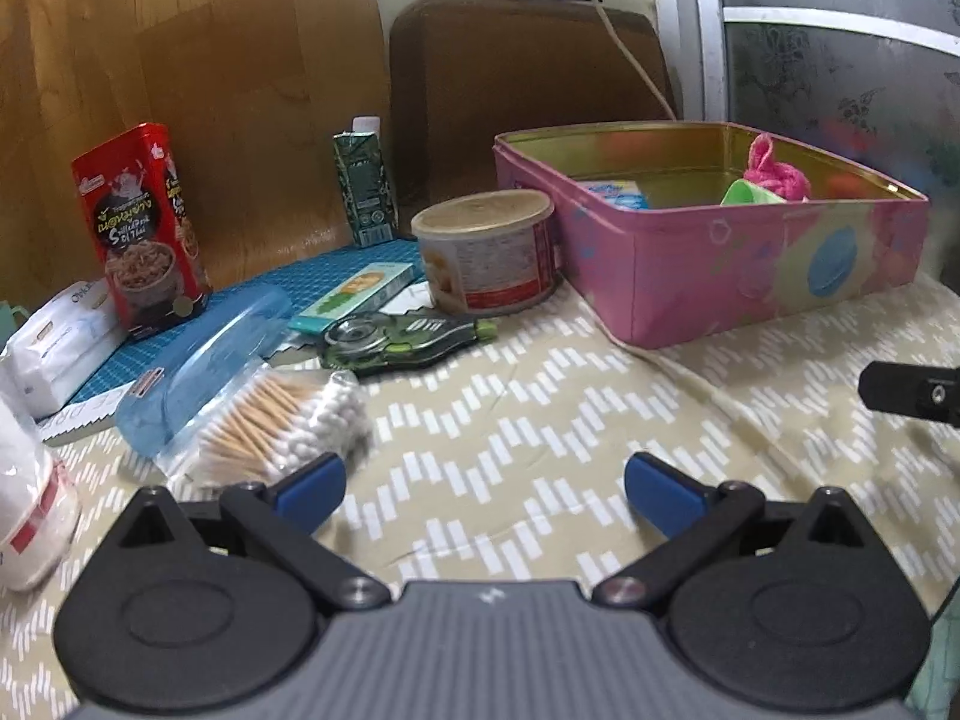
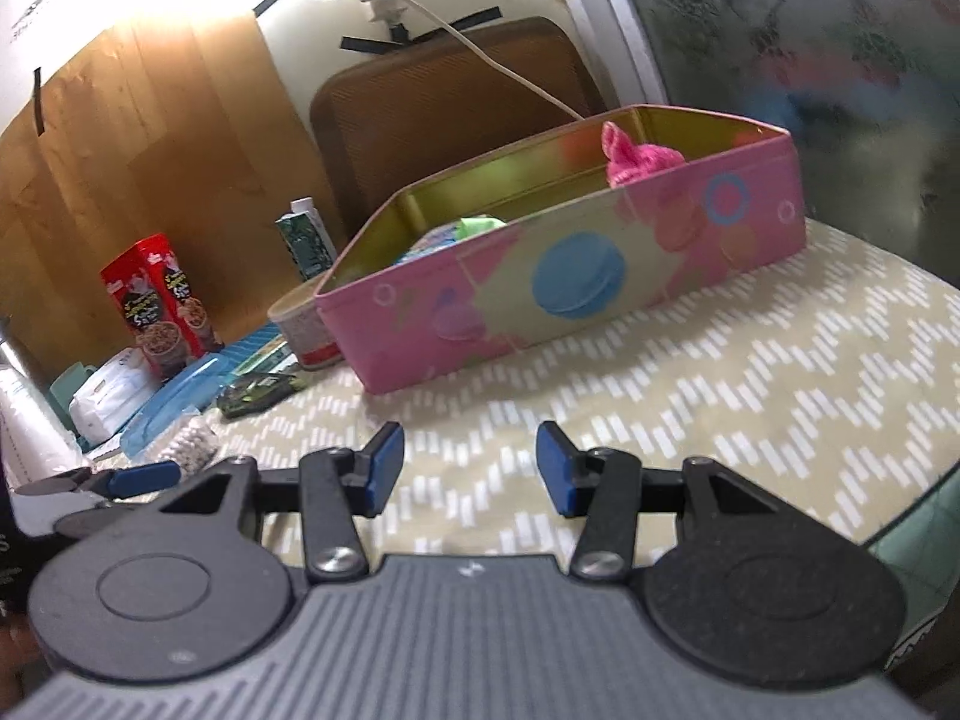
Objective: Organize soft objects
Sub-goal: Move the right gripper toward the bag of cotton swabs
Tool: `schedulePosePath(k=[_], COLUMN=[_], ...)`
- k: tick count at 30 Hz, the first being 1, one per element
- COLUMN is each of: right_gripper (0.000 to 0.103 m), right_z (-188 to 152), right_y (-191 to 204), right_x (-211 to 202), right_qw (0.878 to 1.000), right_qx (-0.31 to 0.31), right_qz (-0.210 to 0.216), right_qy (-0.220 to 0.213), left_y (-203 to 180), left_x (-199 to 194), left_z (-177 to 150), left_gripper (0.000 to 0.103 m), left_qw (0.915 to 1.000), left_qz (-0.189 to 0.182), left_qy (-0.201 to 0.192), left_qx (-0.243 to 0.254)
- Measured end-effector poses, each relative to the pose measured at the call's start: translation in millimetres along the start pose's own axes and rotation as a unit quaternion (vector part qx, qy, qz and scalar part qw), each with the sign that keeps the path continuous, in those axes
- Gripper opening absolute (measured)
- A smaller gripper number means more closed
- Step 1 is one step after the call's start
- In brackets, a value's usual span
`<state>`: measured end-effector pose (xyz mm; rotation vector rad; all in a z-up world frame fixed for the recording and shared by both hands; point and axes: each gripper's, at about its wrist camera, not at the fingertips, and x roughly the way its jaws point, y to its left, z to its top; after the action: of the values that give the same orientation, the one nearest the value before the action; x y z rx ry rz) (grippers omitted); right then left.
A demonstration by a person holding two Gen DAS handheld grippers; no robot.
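Note:
A pink tin box (image 1: 720,276) stands open on the patterned cloth; it also shows in the right wrist view (image 2: 570,282). Inside lie a pink knitted cloth (image 1: 774,171) (image 2: 639,159), a green cup (image 1: 750,193) and a blue packet (image 1: 618,192). A bag of cotton swabs (image 1: 282,426) lies just ahead-left of my left gripper (image 1: 485,489), which is open and empty. My right gripper (image 2: 469,468) is open and empty over the cloth, short of the box. A white tissue pack (image 1: 60,342) (image 2: 111,399) lies far left.
A red snack tin (image 1: 144,228), green carton (image 1: 365,186), round can (image 1: 489,252), blue plastic lid (image 1: 204,366), small green box (image 1: 354,297) and correction tape (image 1: 402,342) crowd the left. A white cotton roll (image 1: 24,498) stands at near left. Brown board and wall behind.

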<state>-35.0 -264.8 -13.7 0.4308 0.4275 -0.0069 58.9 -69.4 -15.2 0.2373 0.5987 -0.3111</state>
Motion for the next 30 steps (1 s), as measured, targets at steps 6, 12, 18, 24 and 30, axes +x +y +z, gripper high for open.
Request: schedulePosePath(k=[6, 12, 18, 24, 30], right_gripper=[0.052, 0.051, 0.052, 0.052, 0.052], right_z=[-2.0, -4.7, -6.1, -9.0, -9.2], right_y=[0.4, 7.1, 15.7, 25.6, 32.8], right_x=[1.4, 4.5, 5.2, 8.8, 8.4], right_qw=[1.0, 1.0, 1.0, 1.0, 0.999], right_qx=[0.005, -0.003, -0.01, -0.021, -0.032], right_qz=[0.002, 0.006, 0.006, 0.011, 0.011], right_qy=[0.003, 0.013, 0.012, 0.02, 0.02], left_y=[-0.2, -2.3, 1.0, 1.4, 5.2], left_x=[-3.1, -7.6, -10.0, -14.5, -15.7], left_z=[-1.7, -2.7, -3.8, -5.5, -5.2], left_gripper=[0.103, 0.103, 0.103, 0.103, 0.103], left_qw=[0.9999, 0.9994, 0.9994, 0.999, 0.9991], left_qz=[0.01, 0.017, 0.013, 0.014, 0.006], left_qy=[-0.01, -0.025, -0.031, -0.041, -0.042], left_qx=[0.004, 0.015, 0.011, 0.009, 0.004])
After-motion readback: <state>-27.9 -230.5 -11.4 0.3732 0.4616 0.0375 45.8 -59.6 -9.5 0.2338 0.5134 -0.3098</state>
